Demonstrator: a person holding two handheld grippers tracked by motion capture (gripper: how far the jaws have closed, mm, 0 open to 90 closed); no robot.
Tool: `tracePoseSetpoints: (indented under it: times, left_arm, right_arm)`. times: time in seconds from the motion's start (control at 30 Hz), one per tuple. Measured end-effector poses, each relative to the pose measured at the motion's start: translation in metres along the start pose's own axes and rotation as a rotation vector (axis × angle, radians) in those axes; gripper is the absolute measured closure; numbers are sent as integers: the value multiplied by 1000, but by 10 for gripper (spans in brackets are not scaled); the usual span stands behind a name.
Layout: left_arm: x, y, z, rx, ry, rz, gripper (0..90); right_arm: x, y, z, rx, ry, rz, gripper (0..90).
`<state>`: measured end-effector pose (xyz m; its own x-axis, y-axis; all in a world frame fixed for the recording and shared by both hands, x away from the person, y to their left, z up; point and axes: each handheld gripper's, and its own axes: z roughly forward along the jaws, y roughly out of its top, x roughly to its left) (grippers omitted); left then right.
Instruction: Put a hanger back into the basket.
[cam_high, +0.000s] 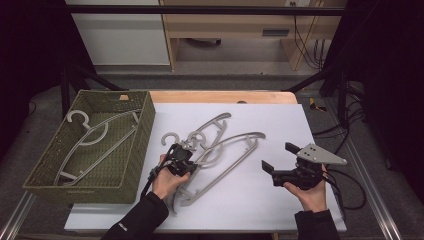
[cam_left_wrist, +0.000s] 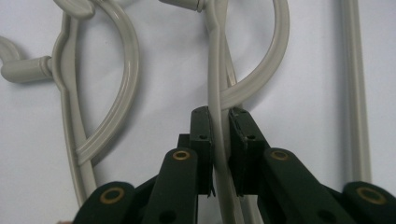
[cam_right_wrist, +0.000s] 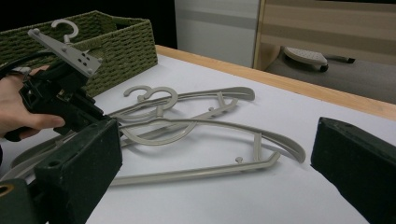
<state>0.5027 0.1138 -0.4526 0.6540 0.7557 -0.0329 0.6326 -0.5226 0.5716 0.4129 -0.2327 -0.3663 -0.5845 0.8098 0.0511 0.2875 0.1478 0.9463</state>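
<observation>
Several grey plastic hangers (cam_high: 226, 149) lie overlapping on the white table top, hooks toward the basket. My left gripper (cam_high: 189, 150) is over their necks, held by a hand from below. In the left gripper view it (cam_left_wrist: 219, 115) is shut on the thin neck bar of one hanger (cam_left_wrist: 215, 84), both pads pressing on it. My right gripper (cam_high: 280, 156) hovers to the right of the pile, open, with nothing between its pads. From the right gripper view its jaws (cam_right_wrist: 217, 140) stand wide apart facing the hangers (cam_right_wrist: 201, 126), with the left gripper (cam_right_wrist: 95, 115) beyond them.
A green woven basket (cam_high: 146, 125) stands at the table's left with grey hangers (cam_high: 95, 136) lying inside; it also appears in the right gripper view (cam_right_wrist: 116, 42). A wooden strip (cam_high: 220, 96) marks the table's far edge. Black cables trail from both grippers.
</observation>
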Motion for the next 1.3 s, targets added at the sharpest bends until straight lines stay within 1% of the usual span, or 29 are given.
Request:
tracePoseSetpoints:
  times: [0.03, 0.07, 0.1, 0.13, 0.2, 0.27, 0.3, 0.4, 0.43, 0.5, 0.53, 0.57, 0.6, 0.63, 0.73, 0.77, 0.87, 0.97, 1.0, 1.07, 1.1, 1.13, 1.17, 1.2, 1.23, 1.3]
  left_arm:
    - [0, 0, 1, 0, 4, -3, 800]
    - [1, 0, 1, 8, 7, 4, 796]
    - [0, -1, 2, 4, 14, -1, 791]
    - [1, 0, 2, 13, 13, 6, 784]
    - [2, 0, 0, 14, 13, 9, 748]
    - [3, 1, -3, -11, 9, -1, 705]
    - [4, 3, -5, -21, 14, 1, 684]
    - [6, 11, -12, -52, 5, 6, 629]
    - [5, 14, -14, -62, 4, 13, 611]
    - [5, 21, -15, -61, -4, 27, 579]
    - [5, 24, -14, -64, -10, 32, 578]
    - [5, 26, -12, -63, -19, 47, 569]
    - [5, 28, -9, -54, -23, 47, 564]
    - [5, 30, -6, -48, -23, 46, 566]
    - [5, 35, 3, -17, -28, 63, 567]
    - [6, 37, 6, -11, -24, 64, 571]
    - [8, 39, 13, 17, -28, 58, 606]
    - [9, 40, 17, 27, -28, 53, 649]
    - [11, 41, 20, 49, -33, 58, 661]
    - [12, 41, 21, 51, -36, 52, 677]
    - [13, 41, 22, 53, -43, 50, 683]
    - [13, 41, 25, 64, -68, 42, 686]
    - [13, 41, 25, 64, -68, 42, 691]
    - [12, 41, 29, 94, -82, 53, 695]
    - [11, 41, 29, 96, -97, 46, 697]
    - [10, 41, 29, 98, -106, 48, 779]
  right_arm:
    - [0, 0, 0, 0, 0, 0, 24]
    - [0, 0, 0, 0, 0, 0, 24]
    - [0, 0, 0, 0, 1, -2, 24]
    - [0, 0, 0, 0, 1, -2, 24]
    - [0, 0, -1, 0, 0, -2, 24]
    - [-1, 0, -1, -2, -2, -1, 24]
    - [0, 0, -1, -3, 0, 1, 24]
    - [0, 0, 0, 1, 0, -2, 24]
    - [0, 0, 0, 1, 0, -2, 24]
    - [0, 0, 0, 1, -1, 0, 24]
    - [0, 0, 0, 1, -1, 0, 24]
    - [0, 0, 0, 1, -1, 0, 24]
    - [0, 0, 0, 0, 1, -3, 24]
    - [0, 0, 0, -1, 0, 0, 24]
    - [-1, 0, 0, -2, 0, -1, 24]
    - [-1, 0, -1, 0, -1, -2, 24]
    - [-1, 0, -1, -1, 0, -2, 24]
    - [-1, 0, -1, -1, 1, -1, 24]
    - [-1, 0, -1, -1, 1, -2, 24]
    - [-1, 0, -1, 0, 2, -4, 24]
    - [-1, 0, -1, 1, 2, -3, 24]
    - [-1, 0, -1, 1, 2, -4, 24]
    - [-1, 0, -1, 1, 2, -4, 24]
    - [-1, 0, -1, 1, 2, -3, 24]
    - [-1, 0, -1, 1, 2, -4, 24]
    - [-1, 0, -1, 1, 4, -12, 24]
